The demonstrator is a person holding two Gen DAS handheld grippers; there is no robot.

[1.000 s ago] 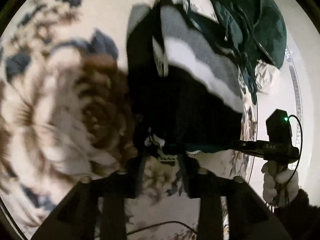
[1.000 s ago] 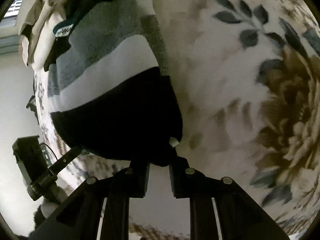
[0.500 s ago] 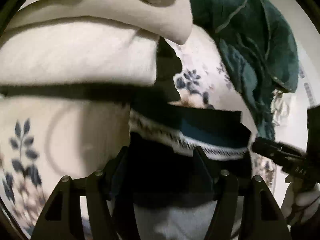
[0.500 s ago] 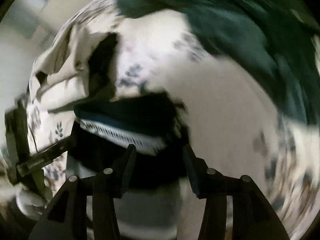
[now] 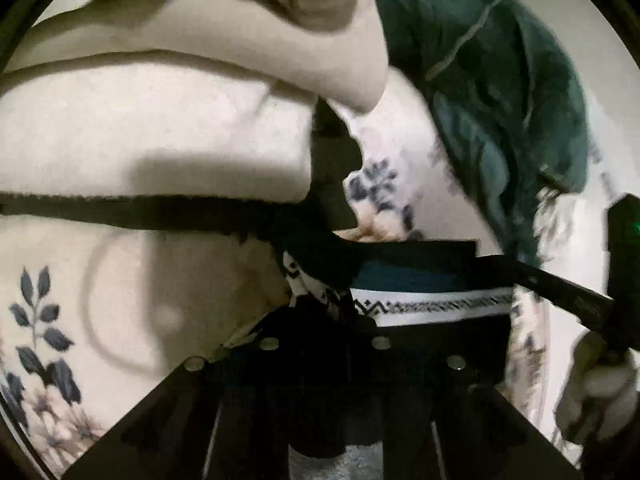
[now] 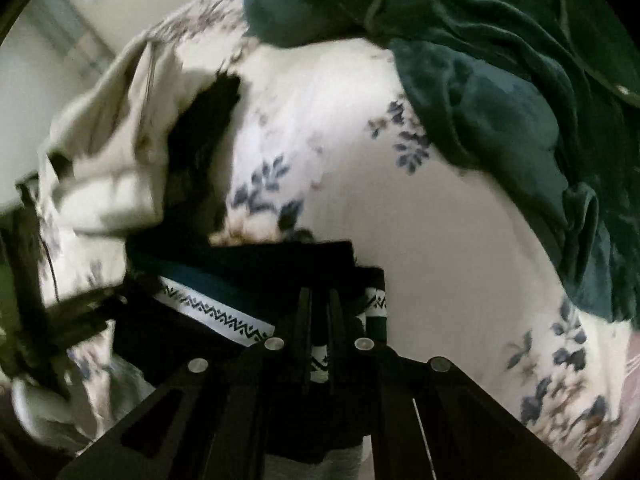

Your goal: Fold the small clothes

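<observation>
A small dark knit garment [image 5: 432, 308] with a teal stripe and a white zigzag band lies on the floral bedsheet [image 5: 60, 320]. My left gripper [image 5: 324, 314] is at the band's left end. Its jaws are closing, with bunched fabric pinched between them. The right gripper [image 6: 318, 316] is shut on the band's right end [image 6: 376, 300], and a strip of the zigzag pattern shows between its fingers. In the left wrist view the right gripper [image 5: 496, 266] reaches in from the right, held by a person's hand [image 5: 600, 392]. The left gripper [image 6: 80, 312] appears blurred in the right wrist view.
A cream garment [image 5: 160, 140] with a dark edge is piled just beyond the knit one and also shows as a cream garment [image 6: 112, 184] at the left. A crumpled dark green garment [image 6: 480, 80] lies at the far right of the bed. Bare sheet [image 6: 400, 220] shows between them.
Both grippers moved from the knit garment's dark lower hem to its zigzag band end. Half a second ago both stood open around the band; now both are closed on it.
</observation>
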